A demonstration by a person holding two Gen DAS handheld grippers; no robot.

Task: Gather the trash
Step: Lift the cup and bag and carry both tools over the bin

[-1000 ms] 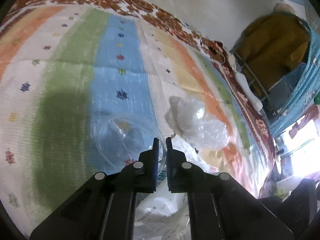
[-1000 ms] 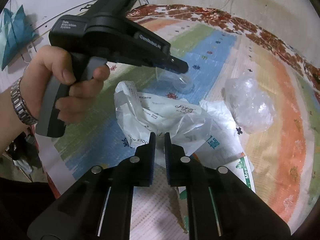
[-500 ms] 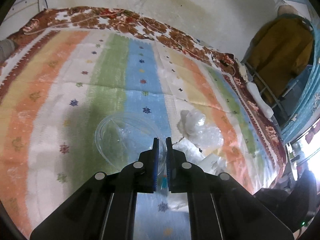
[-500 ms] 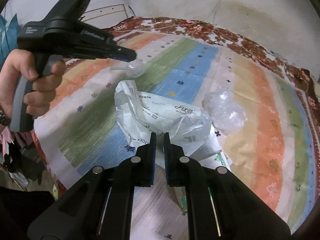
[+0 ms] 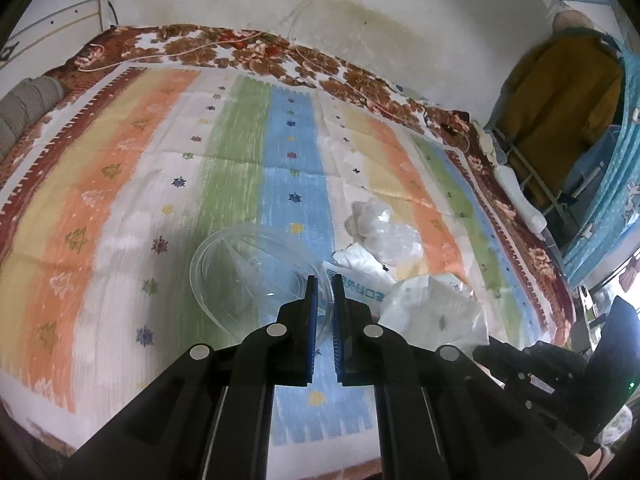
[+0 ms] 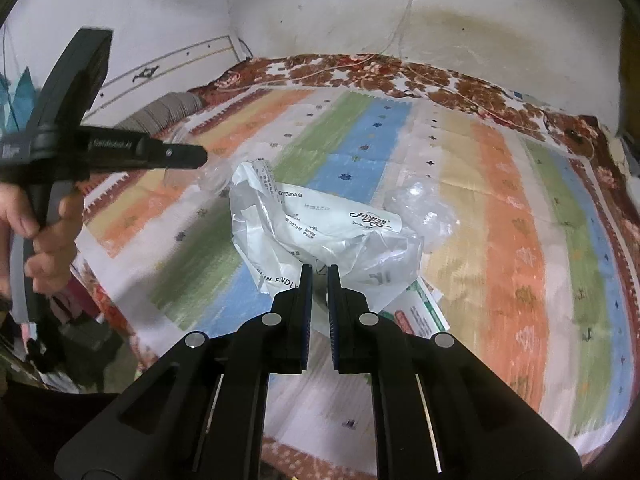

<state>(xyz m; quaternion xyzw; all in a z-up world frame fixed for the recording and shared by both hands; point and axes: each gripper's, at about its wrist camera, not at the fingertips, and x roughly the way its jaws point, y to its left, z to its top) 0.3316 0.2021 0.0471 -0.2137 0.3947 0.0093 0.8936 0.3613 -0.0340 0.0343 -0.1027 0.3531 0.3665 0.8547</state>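
My left gripper is shut on the rim of a clear round plastic lid and holds it above the striped bed cover; from the right wrist view it is at the left, with the lid faint at its tip. My right gripper is shut on a white printed plastic bag, lifted off the bed; the bag also shows in the left wrist view. A crumpled clear plastic wad lies on the bed to the right of the bag, also in the left wrist view.
A striped bed cover spreads over the bed, with a floral blanket along the wall. A white and green printed sheet lies under the bag. A grey rolled pillow is at the far left. A rack with clothes stands right.
Both grippers have risen and pulled back from the bed. The left one carried the clear lid up and to the left. The right one lifted the white bag higher.
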